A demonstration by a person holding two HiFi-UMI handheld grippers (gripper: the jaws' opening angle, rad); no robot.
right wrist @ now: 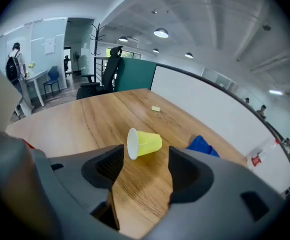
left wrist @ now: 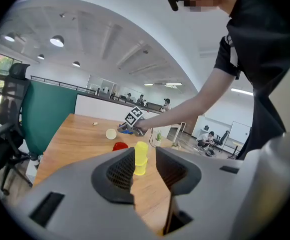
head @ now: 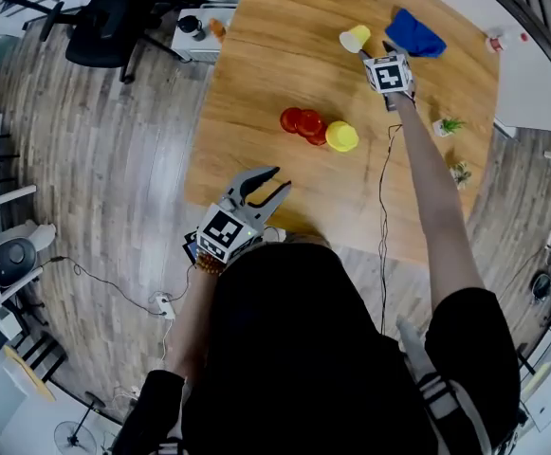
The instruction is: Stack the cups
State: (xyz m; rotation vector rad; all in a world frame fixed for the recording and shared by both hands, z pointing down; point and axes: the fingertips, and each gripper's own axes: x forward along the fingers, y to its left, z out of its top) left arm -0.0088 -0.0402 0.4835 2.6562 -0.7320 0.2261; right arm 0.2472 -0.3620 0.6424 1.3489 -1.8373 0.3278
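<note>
Since one yellow cup (head: 355, 38) lies tipped on its side in the upper middle, apart from the rest, I have the right gripper (head: 368, 55) aimed at it.
Its jaws stand wide, cup just ahead, nothing pinched yet. Left gripper (head: 280, 180) hangs lower centre, half open and empty; stacked yellow cups (head: 341, 136) and red cups (head: 303, 123) sit mid-frame.

- Left gripper (head: 268, 184), 7 o'clock: grey body, dark ribbed pads, white cube (head: 223, 231) with black square markers.
- Right gripper (head: 374, 51), 1 o'clock: same build.
- Shirt (head: 294, 349): black, short sleeves.
- Cable (head: 382, 188): thin, black, along the right arm.
- Bracelet (head: 206, 265): beaded, on the left wrist.
</note>
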